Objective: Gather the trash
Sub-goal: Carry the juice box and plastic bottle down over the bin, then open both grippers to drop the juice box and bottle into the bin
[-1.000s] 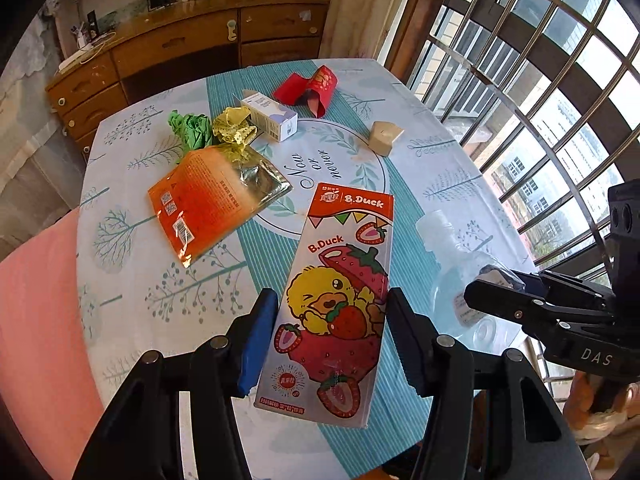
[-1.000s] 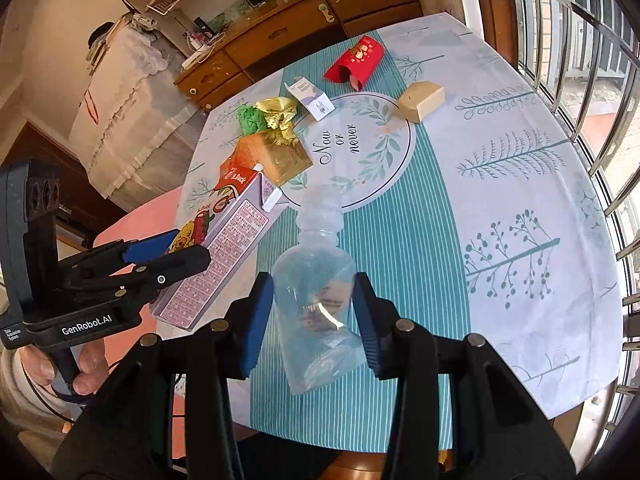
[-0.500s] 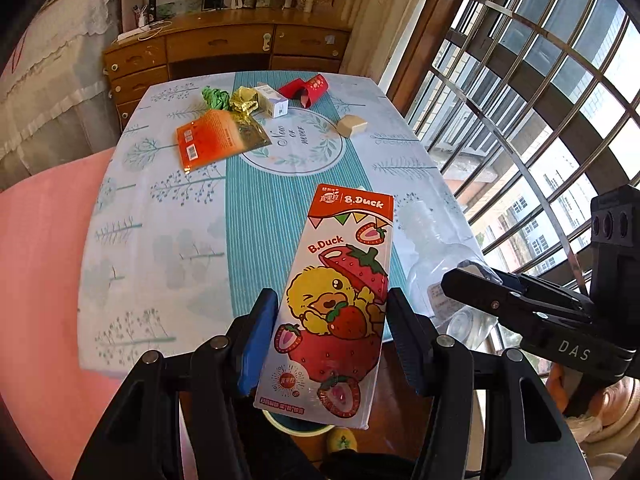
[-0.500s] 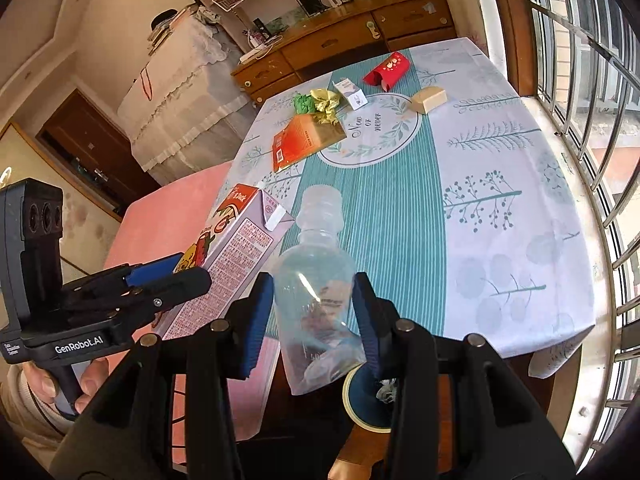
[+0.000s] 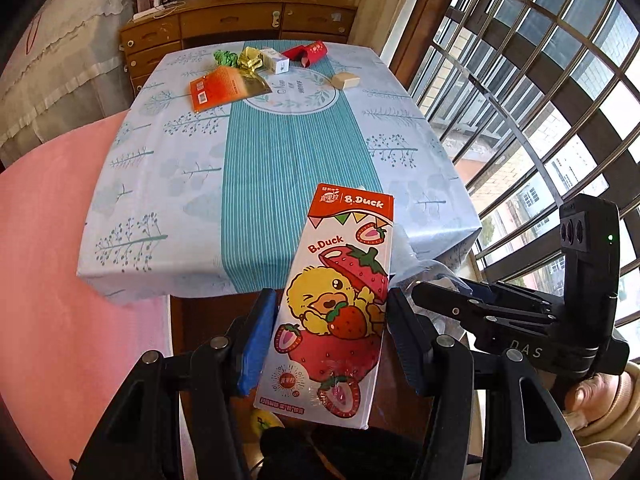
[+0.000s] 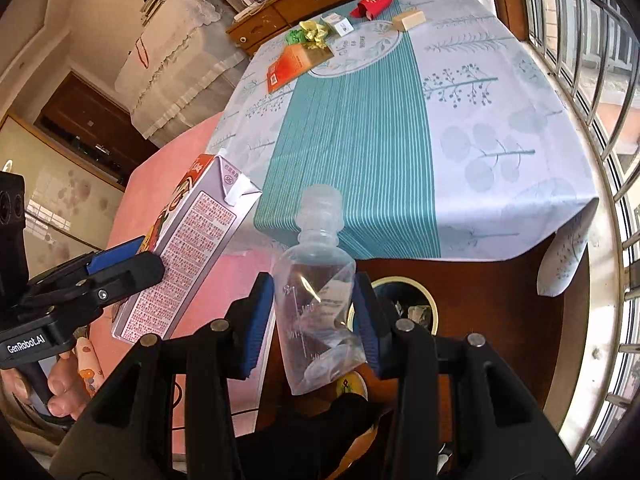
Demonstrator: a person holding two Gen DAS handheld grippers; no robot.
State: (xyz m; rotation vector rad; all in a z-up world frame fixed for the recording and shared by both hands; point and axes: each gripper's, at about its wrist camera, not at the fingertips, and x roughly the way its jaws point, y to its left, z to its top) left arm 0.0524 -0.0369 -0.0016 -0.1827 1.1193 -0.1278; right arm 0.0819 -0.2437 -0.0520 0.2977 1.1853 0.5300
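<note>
The strawberry-printed duck carton (image 5: 340, 304) is clamped by the left tool (image 5: 328, 336), the clear crumpled plastic bottle (image 6: 318, 300) by the right tool (image 6: 314, 316), directly above the yellow-rimmed bin (image 6: 424, 300).

A rectangular table under a pale blue tablecloth (image 5: 132, 184) printed with trees and a teal striped centre band stood in a sunlit room. Behind it ran a long brown wooden sideboard with drawers (image 5: 224, 24). A large curved window with a dark metal grille (image 5: 532, 80) filled one side, letting in bright daylight. A white lace-trimmed cover (image 6: 176, 32) draped tall furniture near the beige wall. A pink surface (image 5: 48, 280) lay beside the table, above dark brown wooden flooring (image 6: 500, 300).
</note>
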